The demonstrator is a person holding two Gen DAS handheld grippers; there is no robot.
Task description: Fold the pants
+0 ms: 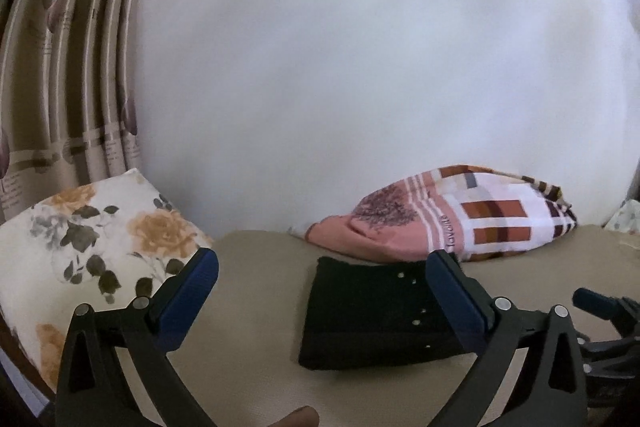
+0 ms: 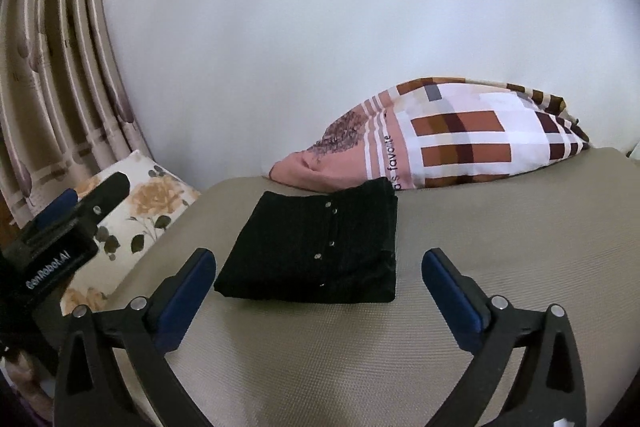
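On the beige bed [image 2: 500,227] ahead of me the black pants [image 2: 316,247] lie as a compact folded stack, flat on the cover, with a line of small metal studs running along the top layer. Their far edge sits just beside the checked pillow [image 2: 460,143] against the wall; the floral pillow [image 1: 92,239] is off to the left, well apart from them.

My right claw [image 2: 320,293] faces the stack almost squarely, jaws spread wide with nothing between them, the near edge of the pants just beyond the blue pads [image 2: 188,291]. My left claw [image 1: 322,295] is equally wide and empty; from its view the pants lie ahead and to the right, partly hidden behind its right finger.

The stack's longer side runs away from me toward the wall, slanting a little to the right. I judge the right claw to be the one better lined up with it. The fold looks finished to me; any last move would be a light press or squaring of the near edge.
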